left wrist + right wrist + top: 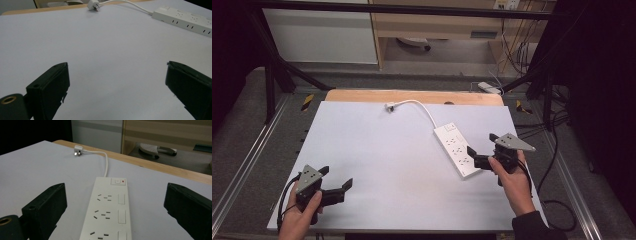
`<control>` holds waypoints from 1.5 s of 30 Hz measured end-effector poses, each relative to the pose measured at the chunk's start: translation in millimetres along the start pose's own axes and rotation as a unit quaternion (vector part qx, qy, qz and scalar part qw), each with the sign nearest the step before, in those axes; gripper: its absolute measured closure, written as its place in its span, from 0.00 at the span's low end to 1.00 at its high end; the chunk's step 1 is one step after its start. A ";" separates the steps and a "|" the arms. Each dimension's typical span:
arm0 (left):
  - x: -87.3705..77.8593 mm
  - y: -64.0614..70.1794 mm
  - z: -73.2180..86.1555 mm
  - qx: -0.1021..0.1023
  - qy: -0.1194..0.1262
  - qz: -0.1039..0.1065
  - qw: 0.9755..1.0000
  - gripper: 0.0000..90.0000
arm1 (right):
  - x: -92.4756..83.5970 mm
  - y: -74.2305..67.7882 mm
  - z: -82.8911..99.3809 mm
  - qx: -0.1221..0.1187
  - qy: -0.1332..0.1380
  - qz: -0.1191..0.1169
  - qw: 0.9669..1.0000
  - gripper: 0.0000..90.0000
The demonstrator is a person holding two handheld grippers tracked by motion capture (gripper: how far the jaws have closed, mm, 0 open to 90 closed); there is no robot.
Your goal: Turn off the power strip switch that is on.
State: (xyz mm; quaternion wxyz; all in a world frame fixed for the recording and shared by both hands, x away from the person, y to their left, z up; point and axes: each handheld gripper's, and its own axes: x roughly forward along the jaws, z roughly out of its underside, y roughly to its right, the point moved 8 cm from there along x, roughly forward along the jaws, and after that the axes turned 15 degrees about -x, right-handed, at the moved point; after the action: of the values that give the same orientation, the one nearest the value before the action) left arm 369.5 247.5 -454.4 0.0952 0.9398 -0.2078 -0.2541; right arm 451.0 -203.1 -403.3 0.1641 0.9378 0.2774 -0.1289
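A white power strip lies on the right half of the white table top, its cable curving back to a white plug near the far edge. My right gripper is open, its jaws on either side of the strip's near end and not touching it. In the right gripper view the power strip runs up between the two wide-apart jaws, switch end away from me. My left gripper stands open over bare table at the front left. The left gripper view has the power strip and plug far off.
A wooden strip borders the table's far edge. Black frame bars stand at the corners. Cables and a white adapter lie on the floor at the back right. A chair base sits under the far desk.
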 end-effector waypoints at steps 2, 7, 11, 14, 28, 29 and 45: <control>-0.1 -0.7 0.0 -0.002 0.000 -0.001 1.000 0.06 | -3.6 -0.6 0.2 -0.001 0.004 0.002 1.000 0.07; 0.0 0.1 0.0 0.000 0.000 0.000 1.000 0.06 | -14.4 -1.5 6.0 -0.005 0.012 0.003 1.000 0.07; -0.4 -0.6 -0.2 -0.002 0.002 -0.001 1.000 0.06 | -23.0 -1.4 13.4 -0.010 0.014 0.006 1.000 0.05; -0.7 -0.6 -0.4 -0.003 0.002 0.000 1.000 0.06 | -30.1 -0.1 19.7 -0.010 0.016 0.012 1.000 0.03; -1.5 -0.9 -2.0 -0.005 0.009 0.000 1.000 0.06 | -44.5 3.9 53.6 -0.007 0.016 0.016 1.000 0.02; -1.6 -0.6 -2.0 -0.004 0.009 0.001 1.000 0.06 | -44.1 3.6 55.7 -0.002 0.016 0.014 1.000 0.02; -0.5 1.3 -1.8 -0.002 0.007 0.005 1.000 0.06 | -14.7 -9.6 98.2 0.011 -0.048 -0.035 0.998 0.03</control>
State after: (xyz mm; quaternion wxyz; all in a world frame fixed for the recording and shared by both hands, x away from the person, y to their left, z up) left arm 369.6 246.7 -452.3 0.0992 0.9405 -0.2110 -0.2472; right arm 418.9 -239.8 -490.4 0.1623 0.9221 0.2999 -0.1827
